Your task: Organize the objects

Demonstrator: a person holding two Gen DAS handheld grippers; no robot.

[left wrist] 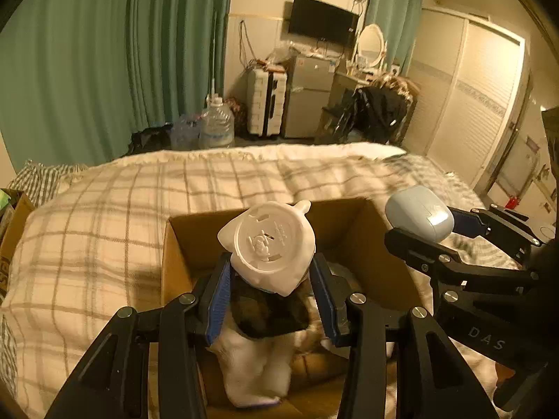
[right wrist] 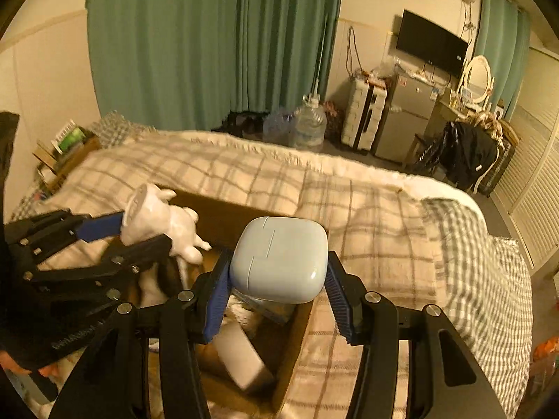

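My left gripper (left wrist: 270, 276) is shut on a white ceramic animal figurine (left wrist: 269, 244), base facing the camera, held above an open cardboard box (left wrist: 195, 227) on the bed. The figurine also shows in the right wrist view (right wrist: 160, 223). My right gripper (right wrist: 277, 281) is shut on a pale blue rounded case (right wrist: 279, 260), held over the box's right side; the case also shows in the left wrist view (left wrist: 417, 214). Inside the box lie a white and dark soft item (left wrist: 258, 349) and a white cylinder (right wrist: 241, 356).
The box sits on a bed with a plaid blanket (left wrist: 122, 209). Another cardboard box (left wrist: 14, 223) stands at the bed's left. Beyond the bed are green curtains, water jugs (left wrist: 216, 124), a suitcase, a small fridge, and a chair with dark clothes.
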